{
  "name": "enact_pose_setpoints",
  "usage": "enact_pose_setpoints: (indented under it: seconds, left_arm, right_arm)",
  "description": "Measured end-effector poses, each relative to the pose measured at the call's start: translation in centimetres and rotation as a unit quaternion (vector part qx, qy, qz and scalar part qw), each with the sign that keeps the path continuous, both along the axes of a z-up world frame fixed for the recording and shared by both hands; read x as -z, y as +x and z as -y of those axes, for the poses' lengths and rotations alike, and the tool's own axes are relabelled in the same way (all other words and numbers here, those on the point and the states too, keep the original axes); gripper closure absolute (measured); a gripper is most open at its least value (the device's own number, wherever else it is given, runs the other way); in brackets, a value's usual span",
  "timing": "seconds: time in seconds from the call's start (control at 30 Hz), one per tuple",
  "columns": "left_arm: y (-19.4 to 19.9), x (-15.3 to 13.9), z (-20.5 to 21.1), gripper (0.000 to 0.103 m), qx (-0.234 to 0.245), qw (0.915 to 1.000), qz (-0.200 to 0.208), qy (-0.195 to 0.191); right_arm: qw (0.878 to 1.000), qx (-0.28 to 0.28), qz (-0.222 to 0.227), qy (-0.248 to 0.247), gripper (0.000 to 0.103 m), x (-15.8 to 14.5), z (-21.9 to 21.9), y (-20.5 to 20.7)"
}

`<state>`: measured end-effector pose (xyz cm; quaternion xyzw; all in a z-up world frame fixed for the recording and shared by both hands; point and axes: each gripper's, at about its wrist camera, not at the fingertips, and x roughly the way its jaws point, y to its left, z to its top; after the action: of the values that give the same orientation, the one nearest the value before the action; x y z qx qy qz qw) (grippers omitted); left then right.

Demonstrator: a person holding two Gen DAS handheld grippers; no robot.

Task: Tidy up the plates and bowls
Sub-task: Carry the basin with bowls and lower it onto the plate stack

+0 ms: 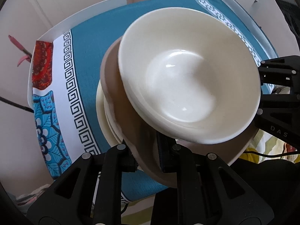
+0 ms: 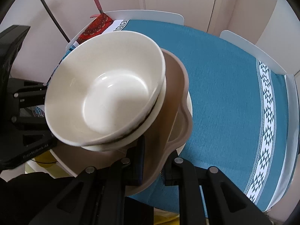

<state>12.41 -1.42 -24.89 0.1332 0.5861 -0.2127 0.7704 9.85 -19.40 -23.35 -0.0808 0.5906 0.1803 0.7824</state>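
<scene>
Two nested cream bowls (image 1: 187, 86) (image 2: 105, 97) sit on a taupe plate (image 1: 112, 86) (image 2: 174, 86) with a wavy rim. My left gripper (image 1: 148, 159) is shut on the near rim of that plate in the left wrist view. My right gripper (image 2: 152, 166) is shut on the opposite rim. Each gripper also shows in the other's view, the right gripper (image 1: 277, 93) at the right edge and the left gripper (image 2: 28, 112) at the left edge. Cream plates (image 1: 102, 112) (image 2: 189, 103) lie stacked right under the taupe plate. I cannot tell whether they touch.
The table wears a teal cloth (image 1: 93, 43) (image 2: 221, 78) with white patterned bands. A red patterned patch (image 1: 42, 65) (image 2: 93, 30) marks its corner. White chair backs (image 1: 90, 13) (image 2: 249, 50) stand along the far edges. A dark cable (image 2: 50, 13) runs past the corner.
</scene>
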Motion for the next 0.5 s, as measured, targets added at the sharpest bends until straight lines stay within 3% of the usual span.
enact_pose_setpoints:
  seconds: [0.5]
  left_arm:
    - [1.02, -0.13, 0.36, 0.076, -0.009, 0.9969, -0.078, -0.008]
  right_arm:
    - [0.999, 0.012, -0.041, 0.013, 0.088, -0.13, 0.65, 0.77]
